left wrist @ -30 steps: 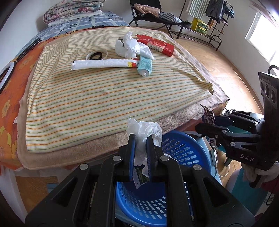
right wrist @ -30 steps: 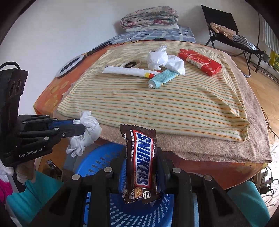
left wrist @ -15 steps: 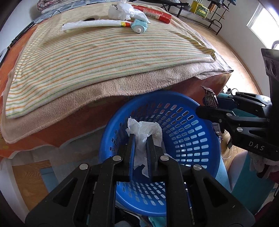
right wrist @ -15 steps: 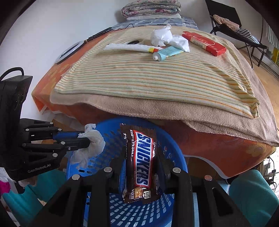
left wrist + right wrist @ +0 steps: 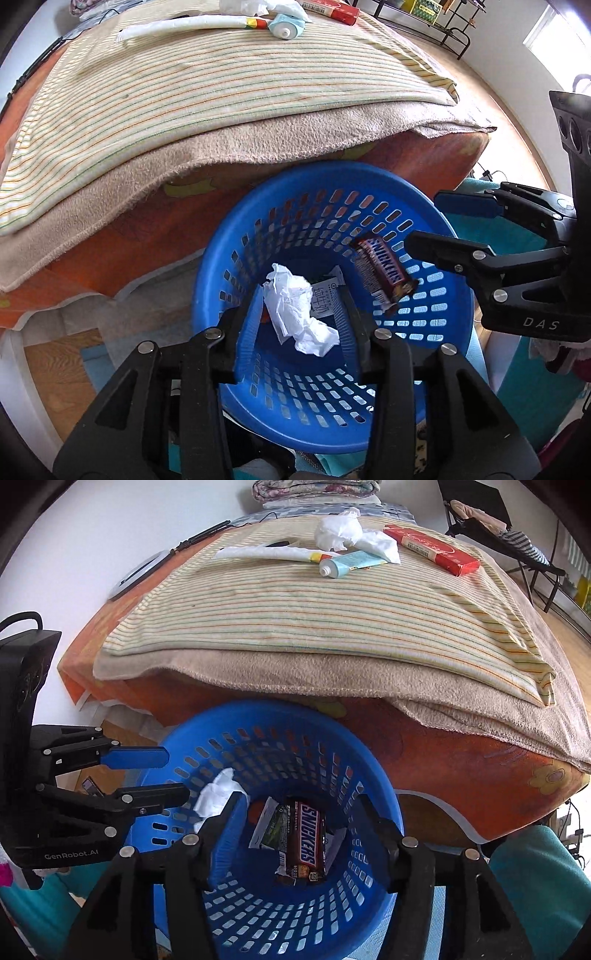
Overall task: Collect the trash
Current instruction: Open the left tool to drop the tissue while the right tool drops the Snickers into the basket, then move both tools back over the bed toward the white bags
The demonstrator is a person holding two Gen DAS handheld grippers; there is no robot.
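A bedroom in a home is shown. A bed (image 5: 424,738) is covered with an orange flowered sheet, a beige blanket (image 5: 295,672) and a striped cover (image 5: 314,605), and folded quilts (image 5: 314,489) are stacked at its far end by the white wall. A folding chair (image 5: 491,520) draped with clothes, a wooden floor (image 5: 491,85) and a bright window (image 5: 543,33) are seen beyond.

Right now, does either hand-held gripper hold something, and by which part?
Nothing is held: both the left hand-held gripper and the right hand-held gripper are open over the blue basket.
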